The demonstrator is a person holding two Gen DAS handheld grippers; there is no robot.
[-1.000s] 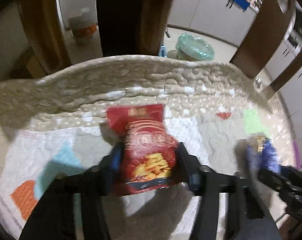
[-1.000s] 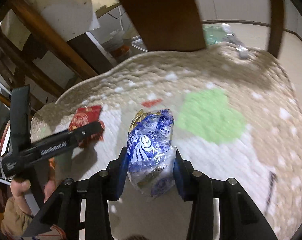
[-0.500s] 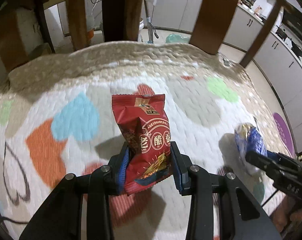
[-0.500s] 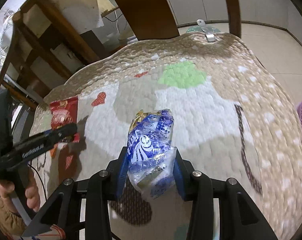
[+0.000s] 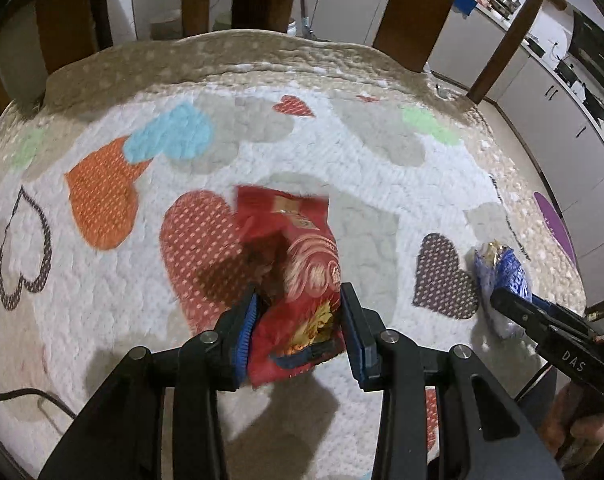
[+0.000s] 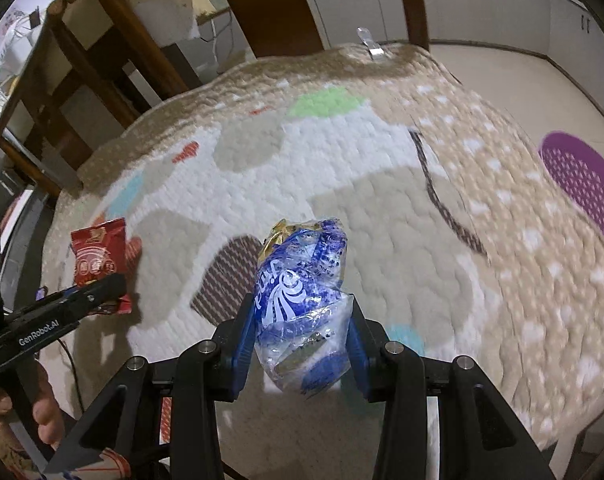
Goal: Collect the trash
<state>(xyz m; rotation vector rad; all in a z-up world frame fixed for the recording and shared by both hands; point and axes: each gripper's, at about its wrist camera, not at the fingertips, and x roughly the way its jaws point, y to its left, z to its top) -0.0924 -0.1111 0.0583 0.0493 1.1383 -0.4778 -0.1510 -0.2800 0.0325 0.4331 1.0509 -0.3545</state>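
My left gripper point(image 5: 300, 334) is shut on a red snack bag point(image 5: 298, 276) and holds it above the quilted heart-pattern cloth point(image 5: 238, 148). The bag looks blurred and tilted. My right gripper point(image 6: 300, 334) is shut on a crumpled blue and clear plastic wrapper point(image 6: 302, 300), also above the cloth point(image 6: 342, 160). The right gripper point(image 5: 514, 308) and its blue wrapper point(image 5: 500, 272) show at the right of the left wrist view. The left gripper point(image 6: 114, 292) and red bag point(image 6: 98, 256) show at the left of the right wrist view.
Dark wooden chair backs point(image 5: 418, 12) stand along the far edge of the covered table. A wooden shelf point(image 6: 82, 72) is at the far left. White cabinets point(image 5: 550, 112) and bare floor point(image 6: 542, 88) lie to the right. A purple mat point(image 6: 582, 184) lies on the floor.
Both grippers have pulled back and higher over the cloth with their trash. The red bag has swung and tilted in the left gripper.
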